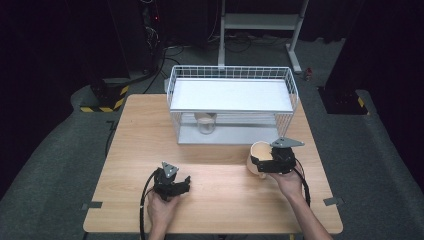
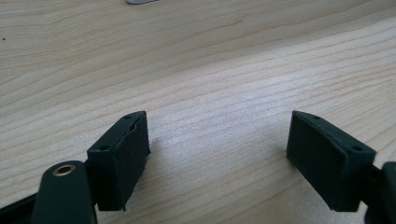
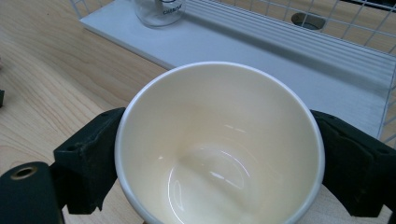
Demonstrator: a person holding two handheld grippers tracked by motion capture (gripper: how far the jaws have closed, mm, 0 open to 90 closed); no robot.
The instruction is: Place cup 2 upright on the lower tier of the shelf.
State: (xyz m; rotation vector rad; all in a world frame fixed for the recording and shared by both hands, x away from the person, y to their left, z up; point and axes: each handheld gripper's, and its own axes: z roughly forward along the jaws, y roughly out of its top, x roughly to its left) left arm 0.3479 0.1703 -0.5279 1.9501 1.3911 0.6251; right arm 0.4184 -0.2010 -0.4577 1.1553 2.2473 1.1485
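A cream cup (image 1: 260, 151) stands near the right side of the wooden table (image 1: 220, 190), in front of the rack. My right gripper (image 1: 261, 161) is shut on it. In the right gripper view both black pads (image 3: 91, 158) press against the outside of the cup (image 3: 219, 140), which is upright and empty. My left gripper (image 1: 181, 184) rests low over the table at front left. In the left gripper view it (image 2: 217, 154) stands open with only bare wood between the jaws.
A white wire rack (image 1: 232, 75) with a white upper shelf stands at the back middle of the table. A clear glass jar (image 1: 206, 122) sits on its lower tray (image 3: 261, 51). Dark floor and stands surround the table.
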